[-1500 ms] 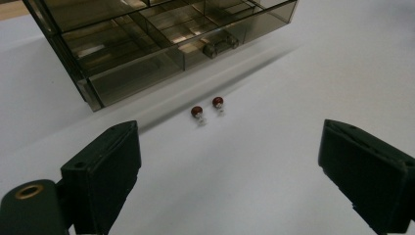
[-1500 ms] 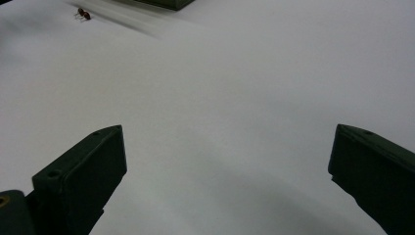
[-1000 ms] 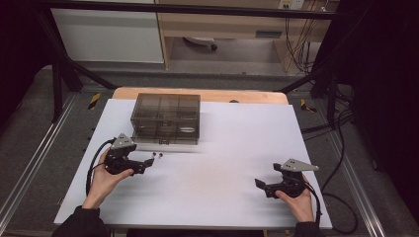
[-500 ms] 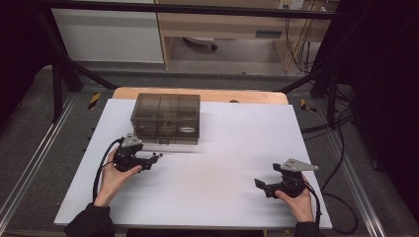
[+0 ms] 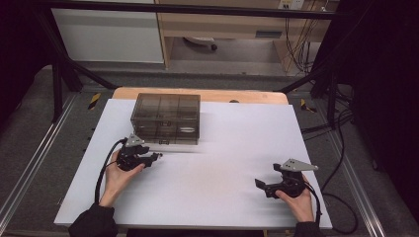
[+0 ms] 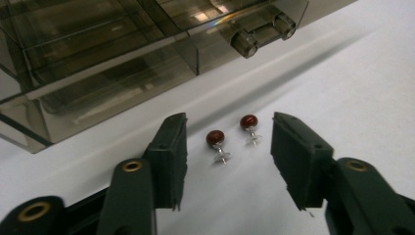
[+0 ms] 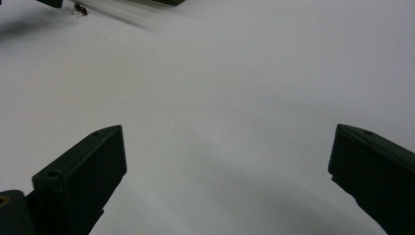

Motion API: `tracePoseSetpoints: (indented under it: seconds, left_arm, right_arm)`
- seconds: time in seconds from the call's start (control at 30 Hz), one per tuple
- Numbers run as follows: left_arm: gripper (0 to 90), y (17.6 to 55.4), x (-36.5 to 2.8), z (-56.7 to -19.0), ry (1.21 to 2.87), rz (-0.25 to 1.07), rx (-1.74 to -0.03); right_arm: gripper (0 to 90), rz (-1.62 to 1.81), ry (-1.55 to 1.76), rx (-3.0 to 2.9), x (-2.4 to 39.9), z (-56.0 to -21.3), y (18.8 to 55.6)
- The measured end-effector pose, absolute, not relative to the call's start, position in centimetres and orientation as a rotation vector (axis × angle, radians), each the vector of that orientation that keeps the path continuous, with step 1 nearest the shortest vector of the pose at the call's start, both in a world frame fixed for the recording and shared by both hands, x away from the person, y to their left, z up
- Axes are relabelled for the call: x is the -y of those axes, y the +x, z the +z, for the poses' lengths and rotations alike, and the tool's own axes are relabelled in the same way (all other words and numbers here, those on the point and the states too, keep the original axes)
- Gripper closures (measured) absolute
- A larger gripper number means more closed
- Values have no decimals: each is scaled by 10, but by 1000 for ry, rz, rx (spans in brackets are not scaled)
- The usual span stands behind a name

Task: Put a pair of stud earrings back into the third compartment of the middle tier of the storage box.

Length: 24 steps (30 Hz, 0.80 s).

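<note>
Biggest risk here, as far as can be judged: two tiny stud earrings are sat between the jaws of the left gripper (image 6: 225, 161), so both could get pinched at once, or one could be flicked away across the smooth white board (image 5: 212, 197) when a pad clips it. Those round heads look slippery, and the thin posts could be bent if squeezed sideways.

The jaws have just been closing and are now held about half apart, with nothing pressed yet; the studs lie loose in the gap. The right gripper (image 7: 225, 181) is parked with its jaws wide apart over bare board, well apart from the box.

The near earring (image 6: 216, 143) and the far earring (image 6: 249, 127) are each made up of a glossy dark-red ball on a short silver post with a small disc at the end. Both are lying just in front of the smoky transparent drawer box (image 5: 167, 117), near its two little round knobs (image 6: 243, 43), close together but not touching.
</note>
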State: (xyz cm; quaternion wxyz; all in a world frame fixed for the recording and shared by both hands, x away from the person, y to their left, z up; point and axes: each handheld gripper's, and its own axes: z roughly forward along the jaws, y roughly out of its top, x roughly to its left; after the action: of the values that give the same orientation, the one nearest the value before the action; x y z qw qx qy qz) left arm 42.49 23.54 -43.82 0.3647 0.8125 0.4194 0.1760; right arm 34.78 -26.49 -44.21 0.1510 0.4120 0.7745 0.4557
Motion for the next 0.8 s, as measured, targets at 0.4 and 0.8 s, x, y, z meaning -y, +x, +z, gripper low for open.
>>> tracePoseSetpoints:
  seconds: [0.4, 0.8]
  left_arm:
    - [660, 428, -233, -444, 2098, 461, -1079]
    - [756, 431, -230, -450, 2108, 468, -1091]
  right_arm:
    - [14, 1302, 1182, -2227, 265, -443, 348]
    - [14, 1304, 1185, -2226, 265, -442, 348]
